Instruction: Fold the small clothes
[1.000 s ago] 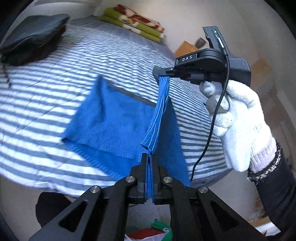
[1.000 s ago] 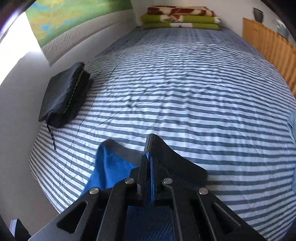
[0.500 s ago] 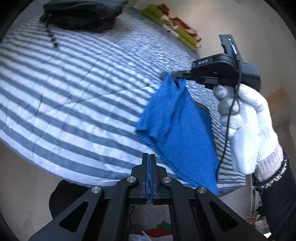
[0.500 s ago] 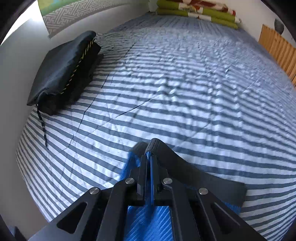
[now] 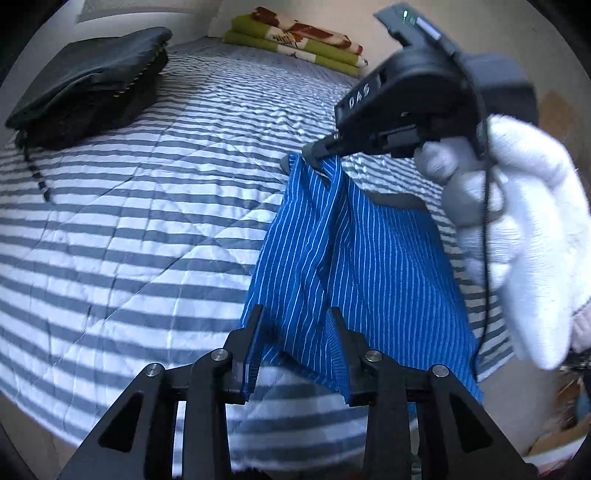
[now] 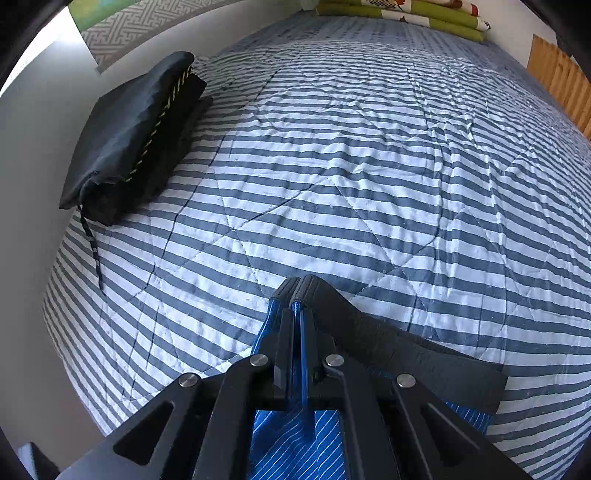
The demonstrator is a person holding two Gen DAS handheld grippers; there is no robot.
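Observation:
A small blue garment with thin white stripes (image 5: 369,258) hangs over the near edge of the striped bed (image 5: 129,221). My right gripper (image 5: 319,157), held by a white-gloved hand (image 5: 524,221), is shut on its top corner. In the right wrist view the right gripper (image 6: 295,314) pinches the blue fabric (image 6: 295,443) beside the garment's black waistband (image 6: 388,347). My left gripper (image 5: 295,325) is open, one finger on either side of the garment's lower folds. The cloth lies loose between the fingers.
A black folded bag with a cord (image 5: 88,81) (image 6: 136,136) lies at the left of the bed. Folded green and red blankets (image 5: 295,40) (image 6: 406,14) sit at the far end. A wooden panel (image 6: 557,81) stands at the right. The bed's front edge runs just below the grippers.
My left gripper has opened and let go of the garment's lower edge. The right gripper has kept its hold on the top and now sits closer to the left one.

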